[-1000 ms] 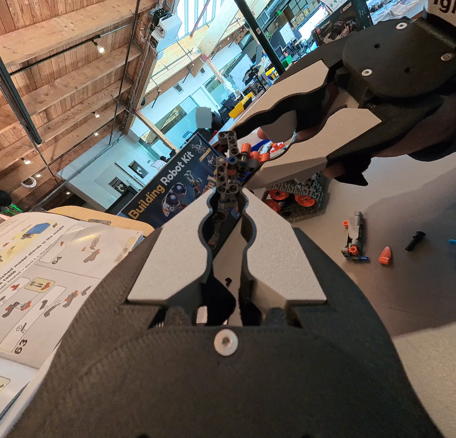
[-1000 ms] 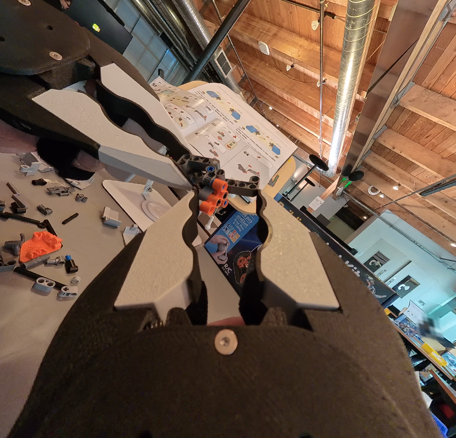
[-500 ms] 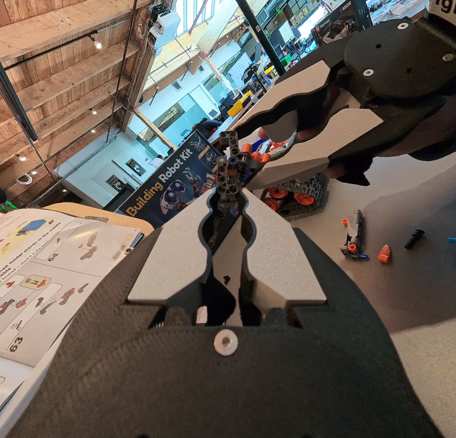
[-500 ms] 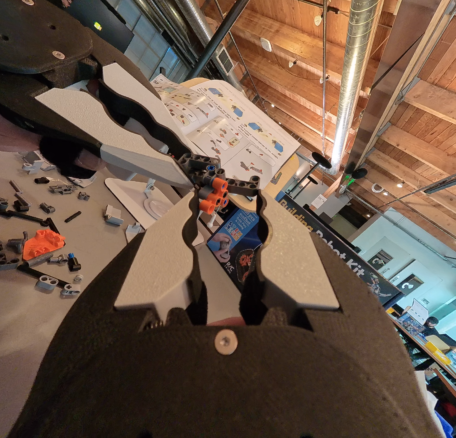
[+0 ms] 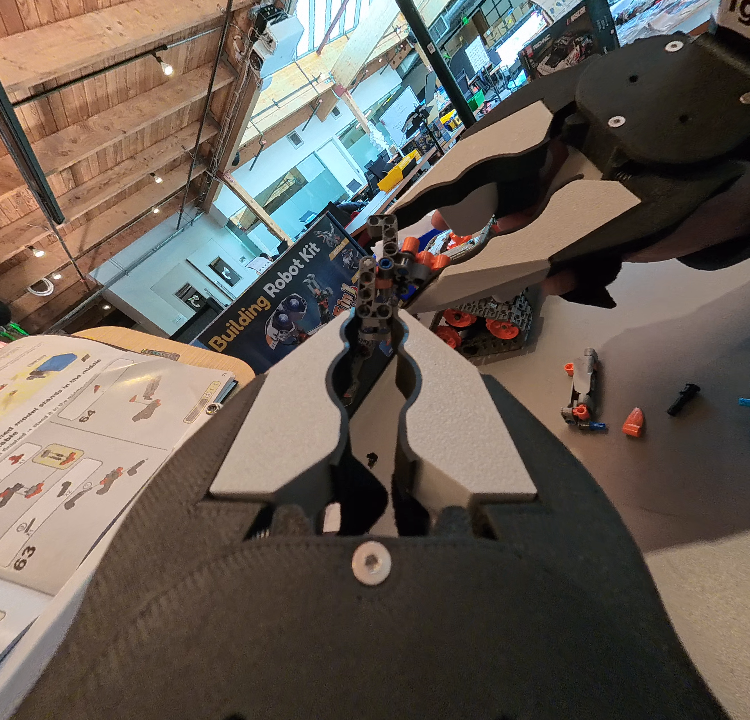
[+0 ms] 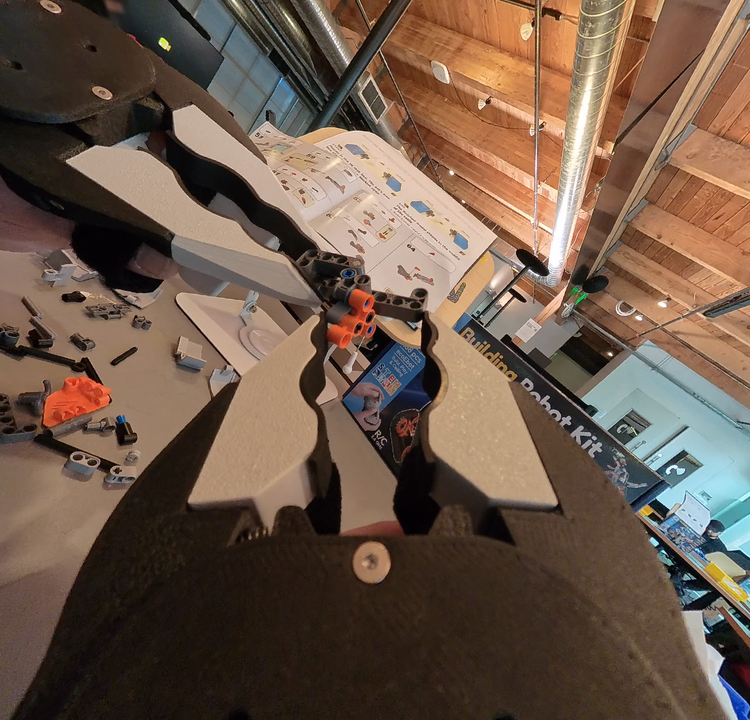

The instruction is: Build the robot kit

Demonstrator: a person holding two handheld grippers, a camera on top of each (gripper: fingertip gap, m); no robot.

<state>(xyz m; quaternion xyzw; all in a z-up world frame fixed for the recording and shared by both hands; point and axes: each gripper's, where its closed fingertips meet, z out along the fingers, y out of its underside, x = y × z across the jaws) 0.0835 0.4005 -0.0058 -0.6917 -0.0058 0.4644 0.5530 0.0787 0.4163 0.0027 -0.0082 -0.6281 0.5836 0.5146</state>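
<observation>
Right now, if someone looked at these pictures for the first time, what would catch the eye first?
The small dark grey and orange brick assembly held up in the air, gripped by both the left gripper and the right gripper, whose jaws meet at it. Behind it stands a dark kit box, with an open instruction booklet on the left and a tracked model on the grey table.
</observation>
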